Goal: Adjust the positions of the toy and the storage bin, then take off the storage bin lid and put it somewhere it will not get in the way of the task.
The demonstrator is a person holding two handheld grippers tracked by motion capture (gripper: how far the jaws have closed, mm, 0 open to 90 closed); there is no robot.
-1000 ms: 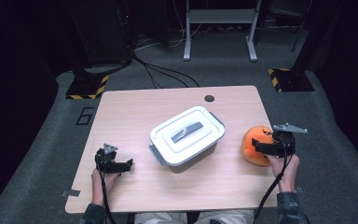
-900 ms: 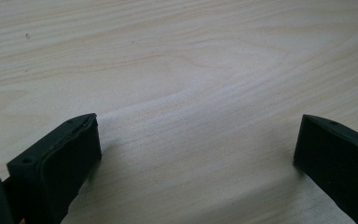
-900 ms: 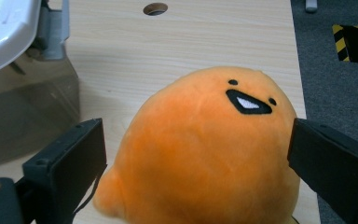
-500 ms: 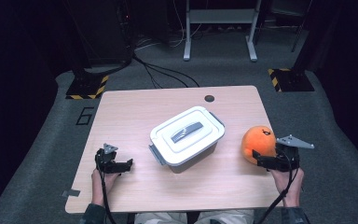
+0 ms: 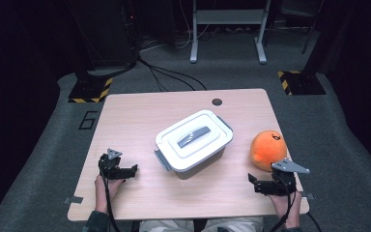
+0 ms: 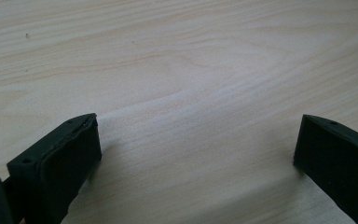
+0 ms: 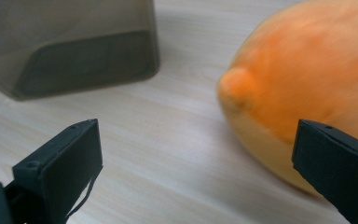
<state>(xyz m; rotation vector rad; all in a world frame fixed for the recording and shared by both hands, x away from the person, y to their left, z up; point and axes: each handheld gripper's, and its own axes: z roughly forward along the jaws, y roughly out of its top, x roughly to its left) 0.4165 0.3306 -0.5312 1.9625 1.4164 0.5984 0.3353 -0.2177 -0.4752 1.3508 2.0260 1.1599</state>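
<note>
Jaws of the left gripper stood wide apart with nothing between them; in the left gripper view the gripper looked down on bare wood grain of the desk, the two black pads low over the surface. That gripper sat near the desk's front-left corner, held by the left hand, its jaws pointing toward the desk's middle. A cable trailed from it back over the front edge.

At the middle of the desk stood a box with a white lid and a grey handle on top, lid on, set at an angle to the desk's edges. Grey latches showed at its two short ends. A small dark round hole lay near the back edge, well apart from the box.

Right of the box, near the right edge, lay an orange plush toy, round, resting on the desk and apart from the box.

Just in front of the toy, near the front-right corner, the right gripper was held by the right hand, jaws likewise wide apart and empty. In the right gripper view the gripper faced the gap between the box's smoky wall and the toy; the toy lay just beyond the right-hand pad, and whether it touched could not be told.
</note>
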